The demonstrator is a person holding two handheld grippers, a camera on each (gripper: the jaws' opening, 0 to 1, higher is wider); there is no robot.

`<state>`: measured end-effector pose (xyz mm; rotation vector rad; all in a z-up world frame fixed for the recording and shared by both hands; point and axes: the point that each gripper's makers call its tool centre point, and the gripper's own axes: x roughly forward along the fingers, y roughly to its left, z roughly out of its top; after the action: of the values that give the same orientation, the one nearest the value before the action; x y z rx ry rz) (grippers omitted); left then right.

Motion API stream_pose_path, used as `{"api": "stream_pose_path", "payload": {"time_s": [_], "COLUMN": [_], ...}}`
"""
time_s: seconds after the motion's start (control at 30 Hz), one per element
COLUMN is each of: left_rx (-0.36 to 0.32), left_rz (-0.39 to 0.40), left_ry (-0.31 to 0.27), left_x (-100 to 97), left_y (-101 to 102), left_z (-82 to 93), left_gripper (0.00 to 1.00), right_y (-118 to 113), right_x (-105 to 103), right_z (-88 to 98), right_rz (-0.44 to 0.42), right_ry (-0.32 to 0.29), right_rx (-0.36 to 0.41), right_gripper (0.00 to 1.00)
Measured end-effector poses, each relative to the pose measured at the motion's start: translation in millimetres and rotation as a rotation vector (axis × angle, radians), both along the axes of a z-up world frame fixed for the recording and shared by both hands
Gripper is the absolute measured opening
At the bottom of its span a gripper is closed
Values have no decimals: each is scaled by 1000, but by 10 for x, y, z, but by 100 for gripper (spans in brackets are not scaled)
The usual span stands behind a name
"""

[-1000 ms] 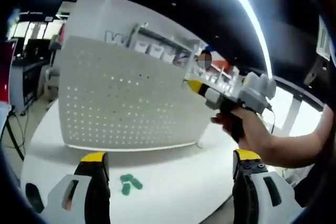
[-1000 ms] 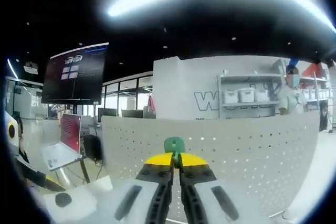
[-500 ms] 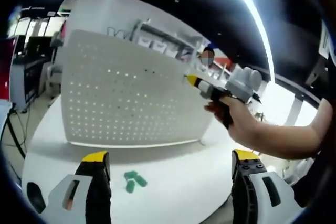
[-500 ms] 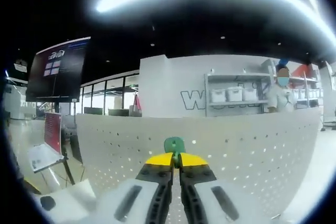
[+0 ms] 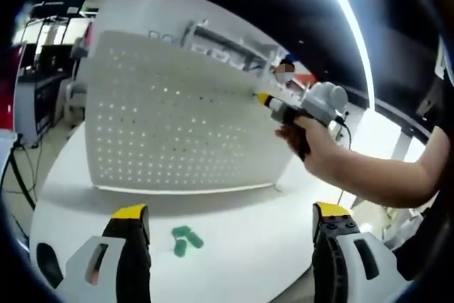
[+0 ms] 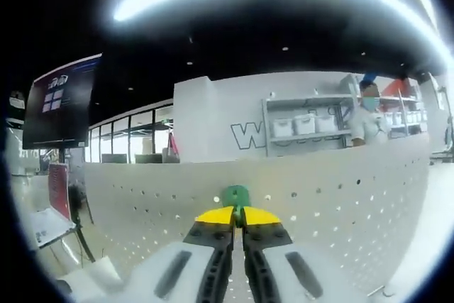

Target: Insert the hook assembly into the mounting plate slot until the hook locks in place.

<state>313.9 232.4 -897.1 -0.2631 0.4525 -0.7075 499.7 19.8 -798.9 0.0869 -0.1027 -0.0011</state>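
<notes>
Green hook (image 6: pixel 235 195) in right claw (image 6: pixel 238 216) at pegboard (image 6: pixel 340 204).

Most of the green hook (image 6: pixel 235 196) is hidden between the closed fingers (image 6: pixel 214 216) of the right gripper (image 6: pixel 238 216), so its shape cannot be told. In the left gripper view, the perforated mounting plate (image 5: pixel 170 118) hides the tabletop (image 5: pixel 241 239) behind it, the small green pieces (image 5: pixel 183 239) are too blurred to identify, and the person's forearm (image 5: pixel 383 179) is cut off at the right edge.
</notes>
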Motion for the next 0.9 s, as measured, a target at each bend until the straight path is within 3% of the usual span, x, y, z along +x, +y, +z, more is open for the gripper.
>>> {"api": "stream_pose_path", "payload": {"time_s": [0.13, 0.73, 0.83, 0.9], "left_rx": [2, 27, 33, 47], "left_rz": [4, 3, 1, 3], "left_ry": [8, 37, 30, 23], "left_x": [17, 10, 2, 0], "left_y": [22, 22, 17, 27], "left_z": [-24, -118, -114, -107], "left_gripper": [95, 90, 90, 90], "right_y": [-23, -19, -35, -35], "right_x": [24, 89, 105, 128], "right_z": [-31, -92, -106, -132], "right_rz": [-18, -55, -54, -55], "right_ry": [2, 22, 32, 48], "right_rx": [42, 25, 79, 71], "right_gripper": [0, 1, 1, 2]}}
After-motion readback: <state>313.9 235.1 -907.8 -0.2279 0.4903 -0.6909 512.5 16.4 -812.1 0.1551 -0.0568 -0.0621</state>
